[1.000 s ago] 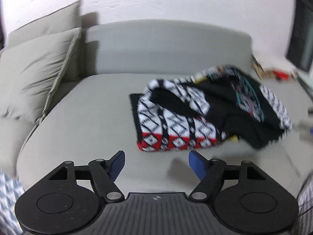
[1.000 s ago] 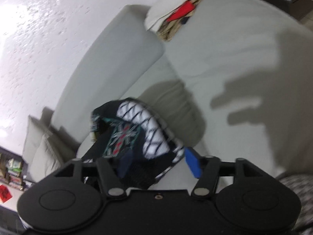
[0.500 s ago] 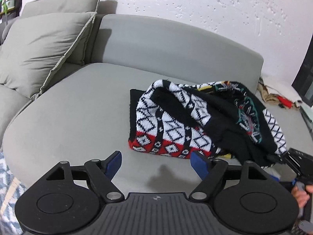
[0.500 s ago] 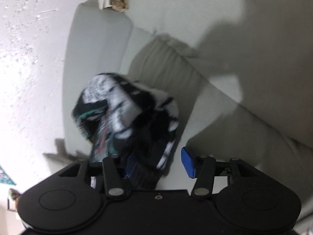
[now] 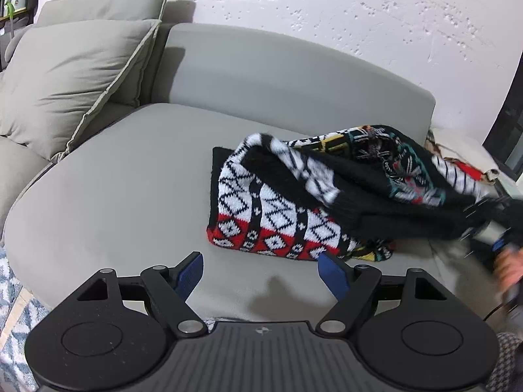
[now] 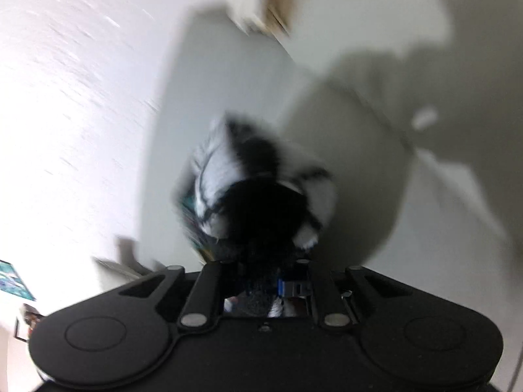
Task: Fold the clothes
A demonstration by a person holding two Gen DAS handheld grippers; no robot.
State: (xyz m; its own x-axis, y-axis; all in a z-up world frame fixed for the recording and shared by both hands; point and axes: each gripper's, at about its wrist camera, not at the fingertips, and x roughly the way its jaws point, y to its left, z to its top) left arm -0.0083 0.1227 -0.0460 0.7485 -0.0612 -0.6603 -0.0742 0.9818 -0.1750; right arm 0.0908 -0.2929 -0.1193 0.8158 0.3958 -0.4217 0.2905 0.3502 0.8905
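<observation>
A black, white and red patterned knit sweater [image 5: 281, 209] lies bunched on the grey sofa seat [image 5: 124, 176], its right side lifted and stretched toward the right edge. My left gripper [image 5: 261, 272] hovers open just in front of the sweater's red hem, with nothing between its blue pads [image 5: 189, 274]. In the blurred right wrist view my right gripper [image 6: 264, 277] is shut on the sweater's black fabric [image 6: 261, 209], which hangs from the jaws and hides the fingertips. The right gripper and a hand [image 5: 508, 271] show blurred at the left view's right edge.
Two grey cushions [image 5: 75, 81] lean at the sofa's left end. The sofa backrest [image 5: 294, 85] curves behind the sweater. A pile of light and red cloth [image 5: 464, 160] sits at the far right. A patterned rug [image 5: 13, 320] lies below the sofa edge.
The right gripper's jaws have shut on the sweater's black fabric and pulled it rightward, stretching the garment. The left gripper stayed open and edged nearer the red hem.
</observation>
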